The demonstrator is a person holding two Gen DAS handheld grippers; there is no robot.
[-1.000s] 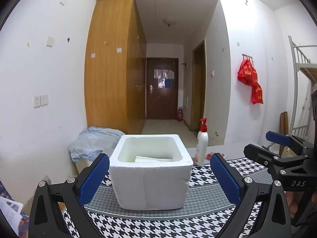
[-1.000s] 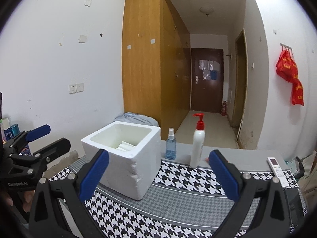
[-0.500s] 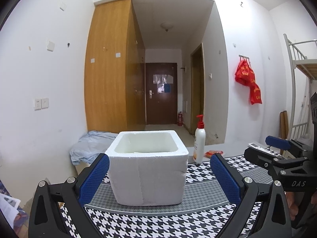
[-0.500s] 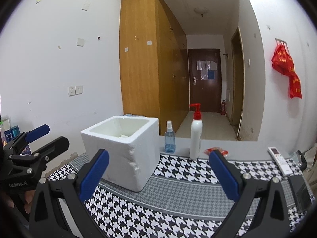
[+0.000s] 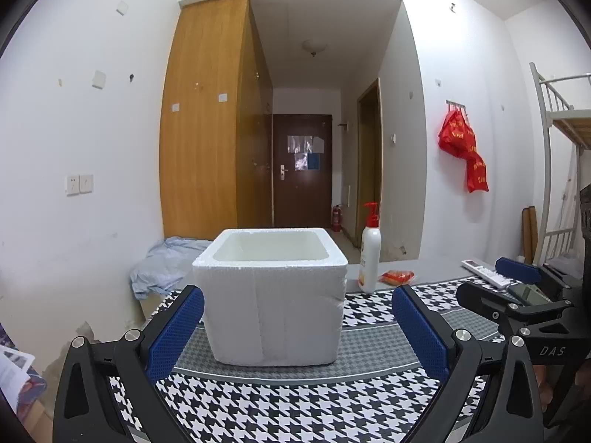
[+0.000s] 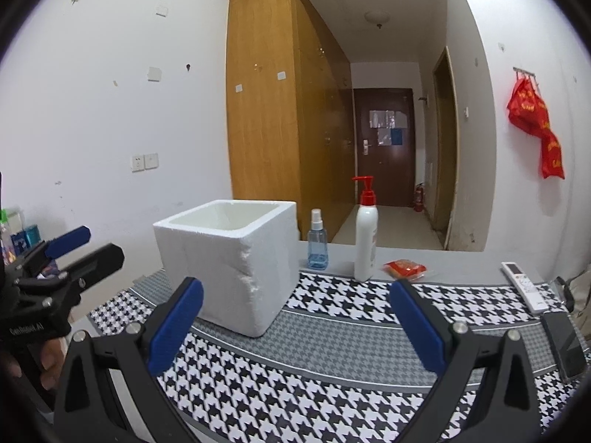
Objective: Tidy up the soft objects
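A white foam box (image 5: 271, 295) stands open-topped on the houndstooth tablecloth (image 5: 295, 406); it also shows in the right wrist view (image 6: 232, 262). Its inside is hidden from this low angle. My left gripper (image 5: 297, 328) is open and empty, just in front of the box, level with its side. My right gripper (image 6: 295, 325) is open and empty, to the right of the box and apart from it. Each gripper shows at the edge of the other's view: the right one (image 5: 517, 284), the left one (image 6: 74, 247).
A white pump bottle with a red top (image 6: 365, 229) and a small blue spray bottle (image 6: 317, 247) stand behind the box. A red packet (image 6: 404, 269), a white remote (image 6: 522, 286) and a dark phone (image 6: 565, 343) lie at the right. Blue cloth (image 5: 166, 262) lies beyond the table's left.
Both grippers have dropped lower toward the table, so the box's inside and the white items in it have gone out of sight. Both stay open.
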